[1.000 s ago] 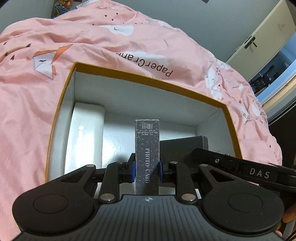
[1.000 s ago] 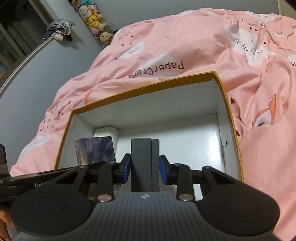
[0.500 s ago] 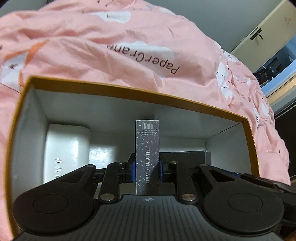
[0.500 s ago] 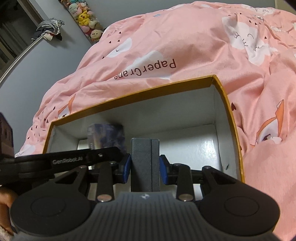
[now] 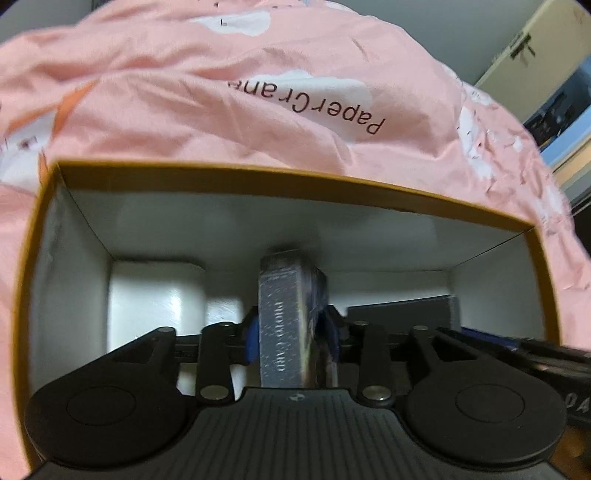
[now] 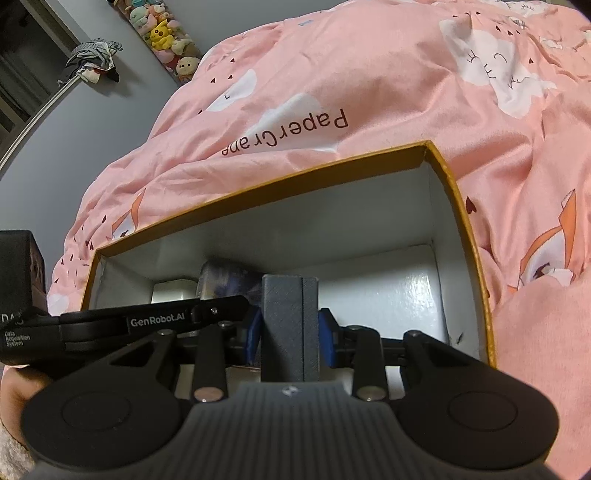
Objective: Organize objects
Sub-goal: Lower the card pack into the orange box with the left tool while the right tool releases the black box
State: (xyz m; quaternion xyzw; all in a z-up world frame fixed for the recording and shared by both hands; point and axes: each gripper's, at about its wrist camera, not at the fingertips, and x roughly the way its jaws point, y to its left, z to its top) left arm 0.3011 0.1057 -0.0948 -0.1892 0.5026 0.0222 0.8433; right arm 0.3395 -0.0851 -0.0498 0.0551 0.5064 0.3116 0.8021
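A white-lined box with an orange rim (image 5: 258,171) (image 6: 295,175) sits on a pink duvet. My left gripper (image 5: 290,338) is low inside the box, its blue pads spread slightly around a speckled grey photo card box (image 5: 282,317), which leans to the right. My right gripper (image 6: 290,332) is shut on a dark grey case (image 6: 290,325) and holds it upright inside the box. The photo card box also shows in the right wrist view (image 6: 229,280), behind the left gripper's body (image 6: 147,321). The grey case shows at the right in the left wrist view (image 5: 400,312).
A white rounded object (image 5: 155,299) (image 6: 171,297) lies along the box's left wall. The pink duvet (image 6: 369,74) surrounds the box. Plush toys (image 6: 166,33) line a far wall. A cabinet (image 5: 535,48) stands at the far right.
Both grippers moved lower into the box. The left jaws have widened a little and the photo card box now tilts to the right. The right gripper still holds the grey case.
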